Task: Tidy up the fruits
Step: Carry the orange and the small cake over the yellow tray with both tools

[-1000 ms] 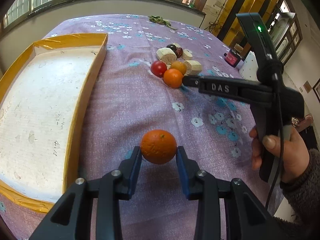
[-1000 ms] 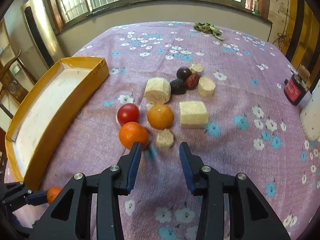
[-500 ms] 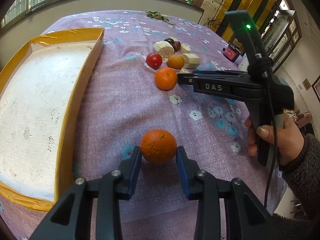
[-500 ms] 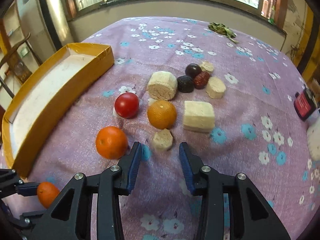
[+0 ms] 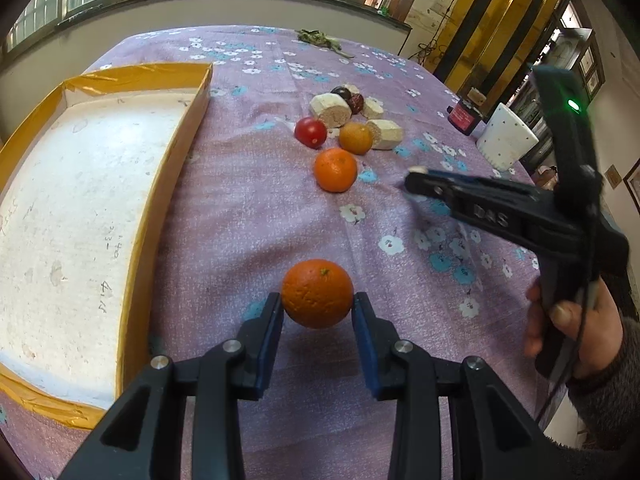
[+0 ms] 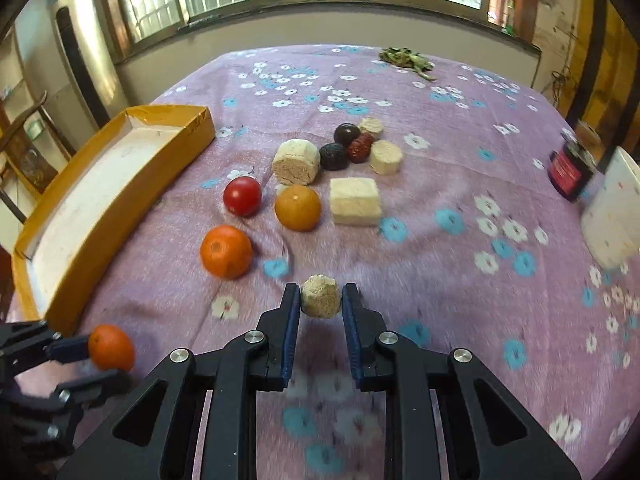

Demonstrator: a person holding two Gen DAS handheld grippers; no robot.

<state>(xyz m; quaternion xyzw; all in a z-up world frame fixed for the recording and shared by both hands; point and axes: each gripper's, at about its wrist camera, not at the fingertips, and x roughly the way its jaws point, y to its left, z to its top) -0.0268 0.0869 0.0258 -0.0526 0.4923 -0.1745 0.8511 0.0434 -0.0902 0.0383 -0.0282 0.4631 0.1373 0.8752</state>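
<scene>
The white cup [image 6: 614, 216] and dark jar [image 6: 568, 170], right of the fruit pile, are smeared by blur; the cup and the yellow tray [image 5: 132, 240] run past the frame edges.

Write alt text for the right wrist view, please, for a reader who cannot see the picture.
The right tongs grip a small round beige puffed-grain piece above a purple flowered tablecloth. Behind lie two oranges, a red tomato, more beige pieces and dark dried fruits, with an empty yellow cardboard tray on the left. At lower left, the left tongs hold another orange.

Black gripper frames [image 6: 320, 304], blue-padded fingers [image 5: 362, 320], silver screws, seemingly grey fuzzy sleeve [image 5: 608, 404].
</scene>
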